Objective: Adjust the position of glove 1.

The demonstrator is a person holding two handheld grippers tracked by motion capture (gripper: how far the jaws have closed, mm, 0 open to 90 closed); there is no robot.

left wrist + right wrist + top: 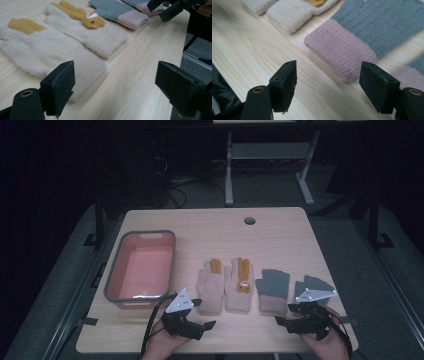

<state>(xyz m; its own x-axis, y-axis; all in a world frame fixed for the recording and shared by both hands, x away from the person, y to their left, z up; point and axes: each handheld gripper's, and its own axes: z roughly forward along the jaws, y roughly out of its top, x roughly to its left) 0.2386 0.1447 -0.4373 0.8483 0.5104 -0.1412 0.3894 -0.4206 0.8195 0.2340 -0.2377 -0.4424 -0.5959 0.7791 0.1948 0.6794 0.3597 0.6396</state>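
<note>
Wooden table (280,227): empty pink basin (120,265), four gloves (225,287) alongside.

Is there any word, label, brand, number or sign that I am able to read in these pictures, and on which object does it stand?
None: no readable text on the cream gloves, the grey-and-pink gloves, the pink bin or the table.
The bear face sewn on one cream glove is a picture, not writing.

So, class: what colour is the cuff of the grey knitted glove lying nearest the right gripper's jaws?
Dusty pink, ribbed knit; the cuff shows best in the right gripper view.
</note>
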